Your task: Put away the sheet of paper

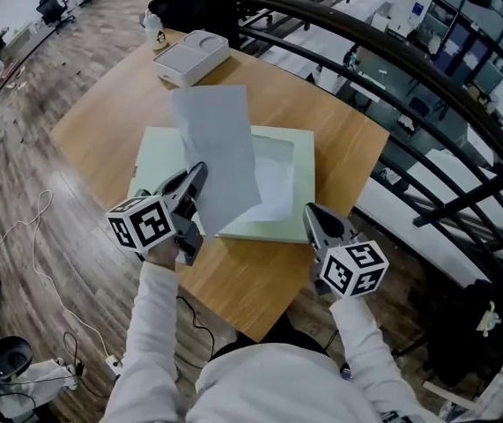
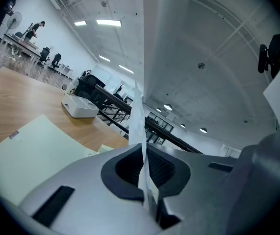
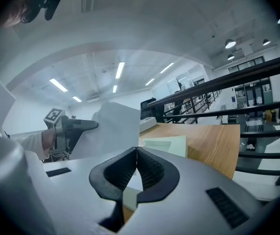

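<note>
left tool (image 1: 200, 171) is clamped on the sheet of paper (image 1: 218, 144) by its near edge, holding it up tilted over the pale green folder (image 1: 302, 161) on the table (image 1: 339, 122). paper's light and floppy imo, would bend or crease easily, so grab an edge gently. right tool (image 1: 309, 211) is pressed together, empty

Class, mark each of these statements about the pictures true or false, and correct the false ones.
1. The left gripper pinches the sheet of paper. True.
2. The right gripper grips the sheet too. False: its jaws are shut on nothing.
3. The sheet lies flat on the wooden table. False: it is held up over the pale green folder.
4. A white box sits at the table's far side. True.
</note>
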Available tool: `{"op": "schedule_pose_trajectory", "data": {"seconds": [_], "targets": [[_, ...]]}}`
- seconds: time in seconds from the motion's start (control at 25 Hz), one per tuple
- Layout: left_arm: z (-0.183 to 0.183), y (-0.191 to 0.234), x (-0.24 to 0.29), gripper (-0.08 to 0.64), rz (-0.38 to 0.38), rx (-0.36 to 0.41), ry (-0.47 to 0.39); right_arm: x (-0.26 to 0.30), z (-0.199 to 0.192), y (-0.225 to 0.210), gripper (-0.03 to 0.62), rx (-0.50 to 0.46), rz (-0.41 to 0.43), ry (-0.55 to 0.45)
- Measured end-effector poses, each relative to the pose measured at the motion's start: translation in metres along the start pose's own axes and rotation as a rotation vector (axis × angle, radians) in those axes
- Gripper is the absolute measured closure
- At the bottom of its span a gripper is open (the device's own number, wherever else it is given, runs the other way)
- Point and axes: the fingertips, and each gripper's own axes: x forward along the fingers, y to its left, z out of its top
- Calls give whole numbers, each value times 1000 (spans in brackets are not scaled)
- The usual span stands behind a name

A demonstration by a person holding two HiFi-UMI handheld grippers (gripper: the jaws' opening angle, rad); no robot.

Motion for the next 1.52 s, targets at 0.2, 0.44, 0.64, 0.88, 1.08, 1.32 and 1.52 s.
{"op": "schedule_pose_trajectory", "data": {"seconds": [0.2, 0.44, 0.64, 0.88, 1.08, 1.32, 1.52], "targets": [[-9, 8, 28, 543, -45, -22, 51, 7, -1, -14, 565, 15, -5, 10], [-30, 21, 47, 543, -106, -11, 131, 15, -5, -25, 565, 32, -3, 23], [-50, 33, 59, 543, -142, 16, 217, 21, -10, -32, 565, 45, 5, 43], [-67, 55, 66, 543, -128, 49, 291, 29, -13, -33, 565, 53, 5, 58], [-84, 68, 72, 543, -124, 58, 335, 32, -13, -37, 565, 59, 3, 65], [-107, 81, 73, 543, -105, 62, 394, 32, -15, -39, 565, 68, 2, 67], [-123, 92, 70, 543, -68, 53, 443, 33, -17, -38, 565, 73, 2, 71]]}}
